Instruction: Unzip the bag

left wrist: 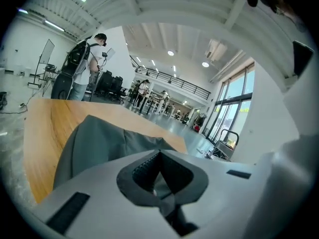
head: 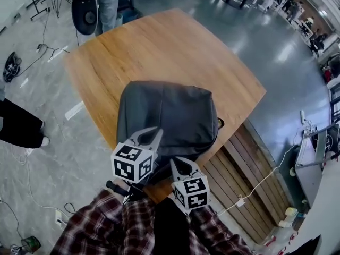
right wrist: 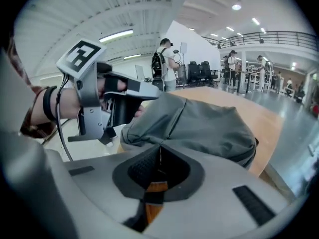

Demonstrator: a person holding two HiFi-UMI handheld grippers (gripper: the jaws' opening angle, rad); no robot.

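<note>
1. Head view: the bag (head: 170, 113), a grey backpack, lies flat at the near corner of the wooden worktop (head: 159, 41). Its near end reaches the near edge.
2. The left tongs (head: 152, 136) are over the near end of the bag, toward its left side. Their marker cube sits directly behind them.
3. The right tongs (head: 177, 164) are just beside the left tongs, to the right and closer to the person. They are at the near edge of the worktop, by the near end of the bag.
4. Left gripper view: the left tongs are pressed together, with the tips meeting in a thin line. Grey bag fabric shows through the opening behind the tips, and the bag extends ahead toward the far edge. Whether any fabric is caught between the tips cannot be told.
5. Right gripper view: the right tongs are pressed together, tip to tip. Bare wood of the worktop shows through the opening behind the tips. The bag lies just ahead.
6. Right gripper view: the front end of the left tongs sits against the near top of the bag.
7. Seam lines run across the top of the bag. Whether the zip is open or closed cannot be read.
8. Plaid sleeves (head: 101, 230) fill the bottom of the head view. A person (head: 109, 7) stands on the floor beyond the far left corner of the worktop.
</note>
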